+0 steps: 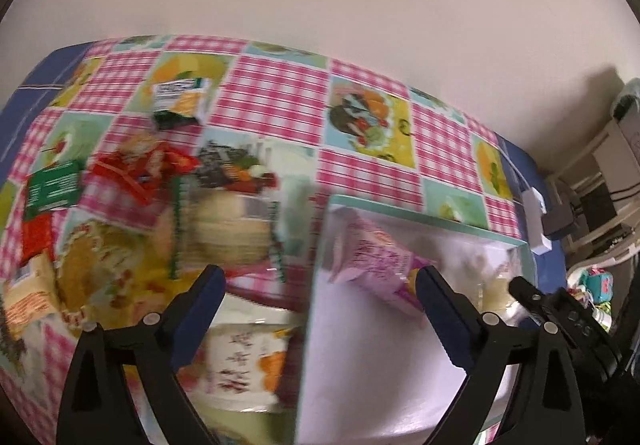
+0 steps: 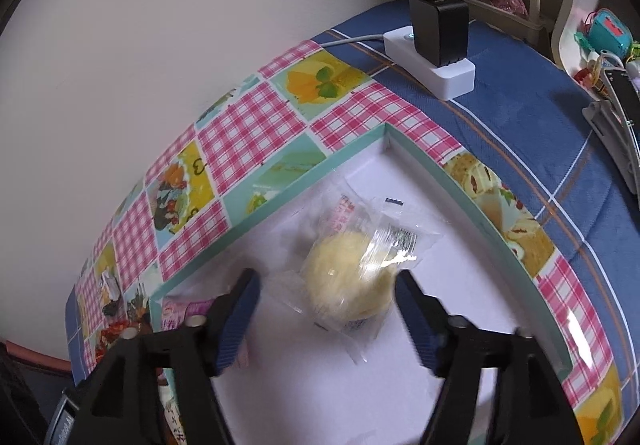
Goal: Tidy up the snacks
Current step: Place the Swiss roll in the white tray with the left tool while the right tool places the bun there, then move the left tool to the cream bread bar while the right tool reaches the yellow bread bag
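Note:
A white box with a mint-green rim [image 1: 432, 222] sits on the patterned tablecloth; it also shows in the right wrist view [image 2: 304, 181]. A pink snack packet [image 1: 376, 265] lies inside it. A yellow bun in clear wrap [image 2: 352, 277] lies on the box floor. My right gripper [image 2: 326, 285] is open, its fingers either side of the bun, not touching. My left gripper [image 1: 320, 281] is open and empty, above the box's left wall. Several snack packets [image 1: 224, 221] lie in a blurred heap left of the box. A green-and-white packet [image 1: 180, 101] lies farther back.
A white power strip [image 2: 432, 61] with a black charger [image 2: 438, 29] sits on the blue cloth behind the box. A wall runs along the far edge. Toys and a shelf [image 2: 600, 33] stand at the right. The right gripper's tip [image 1: 532, 297] shows in the left view.

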Demonstrator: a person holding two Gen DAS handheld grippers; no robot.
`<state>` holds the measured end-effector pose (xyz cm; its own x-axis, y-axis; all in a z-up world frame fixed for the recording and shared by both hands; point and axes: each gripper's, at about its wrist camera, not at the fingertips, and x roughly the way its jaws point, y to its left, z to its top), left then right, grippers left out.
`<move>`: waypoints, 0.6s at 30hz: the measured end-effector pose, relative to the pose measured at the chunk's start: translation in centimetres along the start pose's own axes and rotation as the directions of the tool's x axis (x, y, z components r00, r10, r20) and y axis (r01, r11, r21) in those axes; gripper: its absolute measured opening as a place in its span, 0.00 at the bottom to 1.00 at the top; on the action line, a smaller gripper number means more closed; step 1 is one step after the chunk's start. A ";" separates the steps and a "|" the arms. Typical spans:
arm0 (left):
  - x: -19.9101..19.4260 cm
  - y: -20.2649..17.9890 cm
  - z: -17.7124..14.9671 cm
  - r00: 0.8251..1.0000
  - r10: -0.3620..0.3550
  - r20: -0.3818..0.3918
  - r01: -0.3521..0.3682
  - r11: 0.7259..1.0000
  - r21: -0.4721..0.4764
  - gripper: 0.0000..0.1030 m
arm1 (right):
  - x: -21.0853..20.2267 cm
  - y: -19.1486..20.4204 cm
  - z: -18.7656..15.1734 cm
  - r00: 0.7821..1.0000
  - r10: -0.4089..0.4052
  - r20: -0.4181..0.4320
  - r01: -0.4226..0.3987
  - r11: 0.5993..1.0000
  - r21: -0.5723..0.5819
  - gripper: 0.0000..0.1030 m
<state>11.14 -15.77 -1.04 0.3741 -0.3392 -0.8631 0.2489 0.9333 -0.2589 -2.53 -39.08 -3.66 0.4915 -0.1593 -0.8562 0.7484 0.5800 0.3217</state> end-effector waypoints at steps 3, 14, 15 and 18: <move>-0.8 1.6 -0.5 0.999 0.041 0.014 -0.041 0.999 -0.022 0.96 | -0.5 0.5 -0.9 1.000 0.003 0.000 -0.003 1.000 -0.025 0.84; -3.5 6.6 -3.3 0.989 0.138 0.056 -0.134 0.988 -0.076 0.98 | -3.0 3.2 -5.8 0.999 0.033 -0.010 -0.034 0.990 -0.138 0.99; -3.8 7.1 -3.6 0.988 0.144 0.061 -0.138 0.987 -0.082 0.98 | -3.1 3.4 -6.2 0.999 0.043 -0.011 -0.044 0.988 -0.145 1.00; -4.7 8.9 -4.2 0.985 0.164 0.063 -0.157 0.982 -0.101 0.98 | -3.8 4.2 -7.5 0.998 0.057 -0.016 -0.059 0.984 -0.167 1.00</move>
<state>7.81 -5.37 -1.07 0.4651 -0.1886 -0.8649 0.0958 0.9820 -0.1626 -4.52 -30.06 -2.10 0.5266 -0.1130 -0.8426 0.6331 0.7135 0.3000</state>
